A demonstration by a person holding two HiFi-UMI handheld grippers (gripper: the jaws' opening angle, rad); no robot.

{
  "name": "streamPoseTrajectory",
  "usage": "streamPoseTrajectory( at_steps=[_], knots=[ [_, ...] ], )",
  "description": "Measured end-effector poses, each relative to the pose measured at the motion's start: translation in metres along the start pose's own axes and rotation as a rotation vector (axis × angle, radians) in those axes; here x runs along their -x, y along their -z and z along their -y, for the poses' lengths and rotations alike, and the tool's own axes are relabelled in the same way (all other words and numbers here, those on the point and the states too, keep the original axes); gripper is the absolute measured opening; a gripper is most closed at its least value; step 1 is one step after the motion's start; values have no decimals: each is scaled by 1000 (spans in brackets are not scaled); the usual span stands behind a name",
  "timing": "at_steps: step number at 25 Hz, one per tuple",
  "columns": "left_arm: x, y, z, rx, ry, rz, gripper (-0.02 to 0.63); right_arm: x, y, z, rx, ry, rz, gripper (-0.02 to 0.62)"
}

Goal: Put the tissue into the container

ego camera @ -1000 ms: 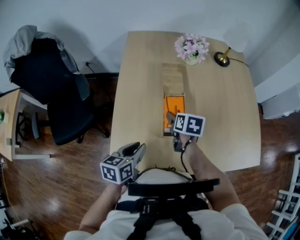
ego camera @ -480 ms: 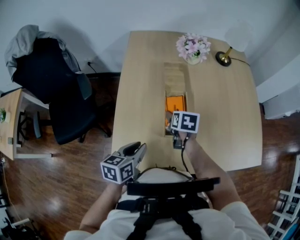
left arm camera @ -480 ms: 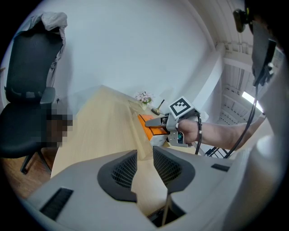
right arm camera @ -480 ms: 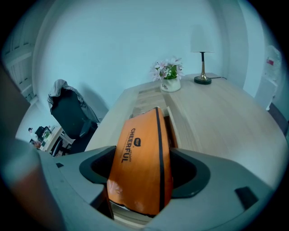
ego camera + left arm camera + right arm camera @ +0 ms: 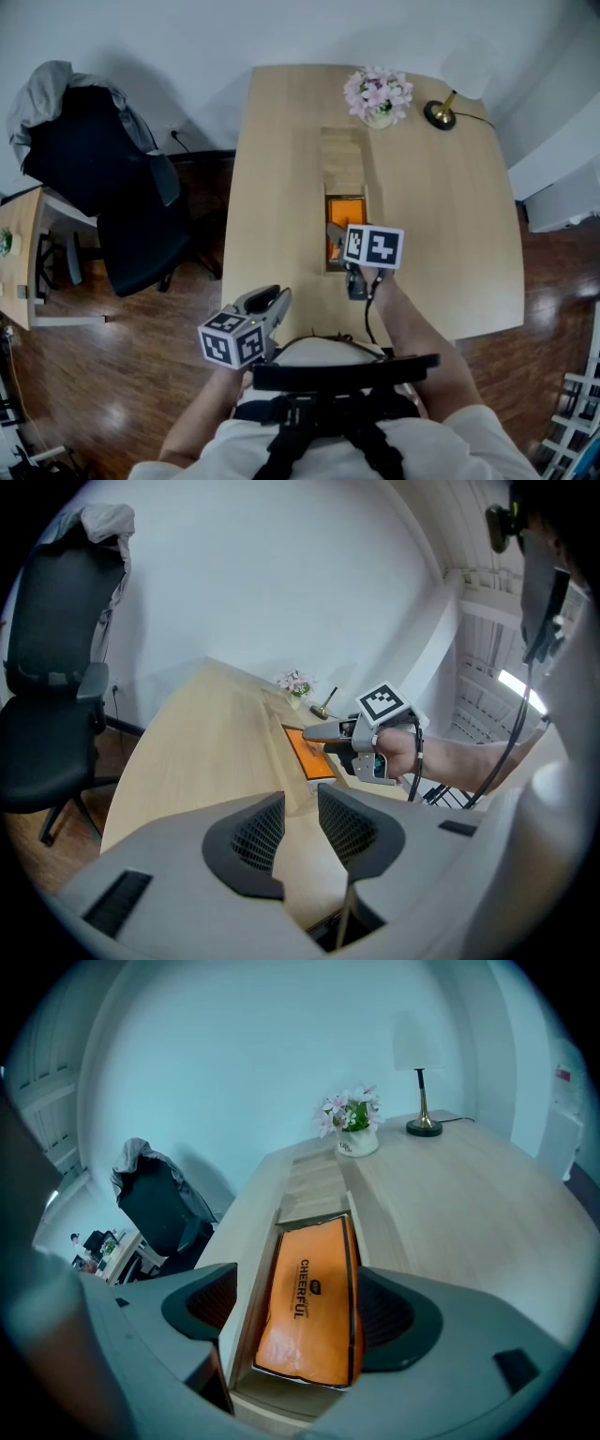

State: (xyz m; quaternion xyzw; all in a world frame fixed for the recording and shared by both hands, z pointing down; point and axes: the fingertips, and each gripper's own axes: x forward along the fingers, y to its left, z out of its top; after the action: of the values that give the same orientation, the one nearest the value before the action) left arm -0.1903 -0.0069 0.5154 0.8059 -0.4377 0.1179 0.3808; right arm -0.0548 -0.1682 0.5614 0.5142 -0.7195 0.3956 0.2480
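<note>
An orange tissue pack (image 5: 345, 214) lies inside the long wooden recess (image 5: 343, 159) set into the table's middle. In the right gripper view the pack (image 5: 309, 1302) fills the near end of that recess (image 5: 314, 1180). My right gripper (image 5: 335, 234) hovers just over it. Its jaws stand wide and are opening, one on each side of the pack (image 5: 298, 1307), and the pads do not press on it. My left gripper (image 5: 279, 298) hangs off the table's front edge, jaws a little apart and empty (image 5: 300, 827). From there I see the right gripper (image 5: 314, 735) above the pack (image 5: 307, 752).
A pot of pink flowers (image 5: 379, 96) and a brass lamp (image 5: 441, 114) stand at the table's far end. A black office chair (image 5: 112, 187) with a grey garment sits left of the table, with a small desk (image 5: 19, 244) beyond it. The person's body is at the front edge.
The right gripper has stayed over the orange pack, shifting only slightly. The left gripper has not moved.
</note>
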Motion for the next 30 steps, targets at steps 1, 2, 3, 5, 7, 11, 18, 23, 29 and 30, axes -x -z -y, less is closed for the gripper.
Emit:
streamPoseTrajectory(
  at_steps=[1,2,3,5,7,11,18,23,29,30],
  knots=[
    [-2,-1,0,-1,1,0,103,2,-1,0,0,-7,6,396],
    [-4,-1,1,-1,3,1,103,5,-2,0,-1,-18,10,396],
    [-5,-2,3,-1,5,2,102,8,-3,-1,-3,-35,13,396],
    [-9,-5,8,-1,13,6,103,17,-5,-3,-3,-73,20,396],
    [-13,-9,13,-1,24,12,103,28,-6,1,7,-98,28,396],
    [-21,-12,24,-3,46,20,101,52,-3,14,8,-141,38,394],
    [-36,-16,56,-2,102,31,71,94,8,44,91,-143,46,209],
    [-47,-22,82,-7,136,48,8,124,7,70,176,-98,89,52],
    [-59,-26,114,-22,182,66,0,148,17,106,178,-88,98,0],
    [-61,-26,118,-31,181,65,0,151,18,112,173,-84,100,0]
  ],
)
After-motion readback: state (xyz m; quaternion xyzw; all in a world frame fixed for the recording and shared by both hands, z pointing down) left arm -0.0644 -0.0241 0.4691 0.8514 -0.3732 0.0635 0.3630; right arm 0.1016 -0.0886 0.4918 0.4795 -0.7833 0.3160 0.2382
